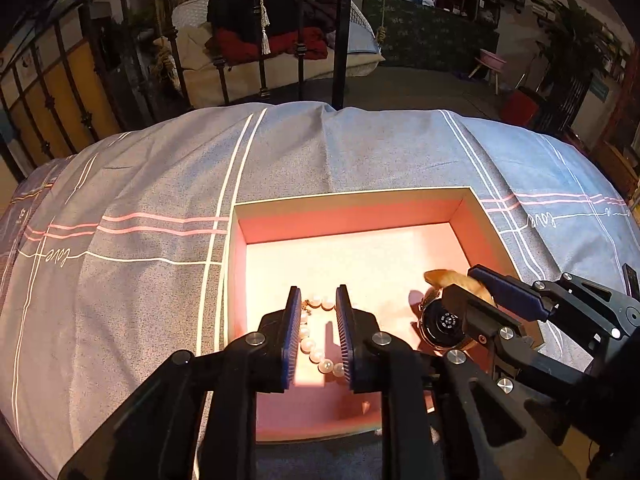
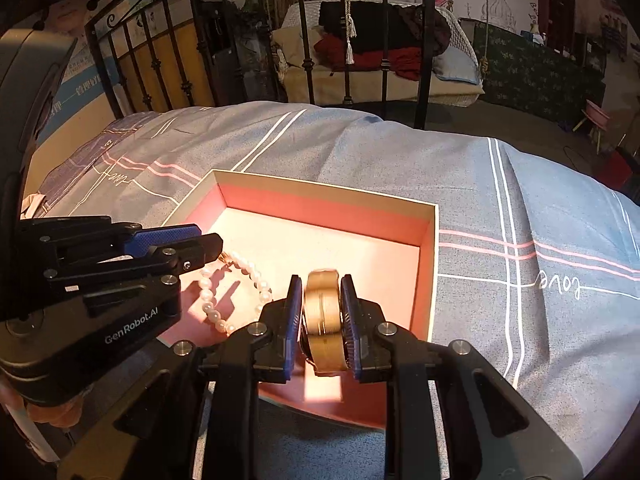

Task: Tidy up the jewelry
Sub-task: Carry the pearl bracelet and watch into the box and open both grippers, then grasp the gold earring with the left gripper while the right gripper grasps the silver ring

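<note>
An open box with a pink inside [image 1: 352, 216] [image 2: 320, 196] lies on the bed. A pearl bracelet [image 1: 314, 350] [image 2: 224, 304] rests on the box floor. My left gripper [image 1: 318, 304] [image 2: 208, 240] hangs over it, jaws apart with pearls showing between them; it does not grip them. My right gripper [image 2: 322, 292] [image 1: 464, 284] is shut on a gold watch [image 2: 323, 316] [image 1: 444, 320], holding it by the case just above the box floor at the right side. The watch's gold band [image 1: 452, 278] sticks out past the fingers.
The box sits on a grey-blue bedspread [image 1: 360, 152] [image 2: 520, 200] with white and pink stripes. A black metal bed rail [image 1: 340, 32] [image 2: 424, 40] stands beyond the far edge of the bed. Furniture and clothes lie further back.
</note>
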Demonstrator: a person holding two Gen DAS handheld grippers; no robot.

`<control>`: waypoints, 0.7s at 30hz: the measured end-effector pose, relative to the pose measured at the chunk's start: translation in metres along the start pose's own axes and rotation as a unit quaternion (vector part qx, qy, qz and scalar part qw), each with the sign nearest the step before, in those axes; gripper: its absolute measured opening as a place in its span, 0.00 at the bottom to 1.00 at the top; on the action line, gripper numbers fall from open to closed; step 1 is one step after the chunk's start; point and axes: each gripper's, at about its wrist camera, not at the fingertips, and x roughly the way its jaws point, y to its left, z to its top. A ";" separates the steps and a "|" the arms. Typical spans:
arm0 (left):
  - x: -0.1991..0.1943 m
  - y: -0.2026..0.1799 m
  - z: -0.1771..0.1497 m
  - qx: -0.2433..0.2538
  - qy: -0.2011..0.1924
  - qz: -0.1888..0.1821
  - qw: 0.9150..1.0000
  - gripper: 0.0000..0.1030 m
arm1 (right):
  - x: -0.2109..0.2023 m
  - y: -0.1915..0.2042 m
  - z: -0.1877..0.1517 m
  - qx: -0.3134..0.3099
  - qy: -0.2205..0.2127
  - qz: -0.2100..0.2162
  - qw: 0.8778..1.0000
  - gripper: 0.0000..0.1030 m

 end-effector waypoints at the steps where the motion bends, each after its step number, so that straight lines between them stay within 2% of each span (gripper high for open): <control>1: -0.003 0.000 -0.001 0.001 -0.003 0.000 1.000 0.27 | -0.004 0.001 0.000 -0.002 -0.005 -0.005 1.000 0.34; 2: -0.007 0.000 -0.002 0.002 -0.007 0.001 1.000 0.30 | -0.008 0.001 -0.001 -0.004 -0.009 -0.009 1.000 0.42; 8: -0.047 0.007 -0.020 -0.004 -0.051 -0.009 0.999 0.49 | -0.057 0.004 -0.018 -0.010 -0.051 -0.031 0.998 0.65; 13: -0.081 0.012 -0.066 -0.003 -0.077 -0.027 0.997 0.58 | -0.101 0.000 -0.069 0.014 -0.070 -0.033 0.997 0.65; 18: -0.087 0.019 -0.126 -0.027 -0.061 -0.047 0.997 0.59 | -0.119 -0.008 -0.133 0.064 -0.054 -0.018 0.996 0.65; 21: -0.084 0.013 -0.152 -0.020 -0.045 -0.050 0.998 0.59 | -0.122 -0.005 -0.157 0.061 -0.040 -0.011 0.997 0.54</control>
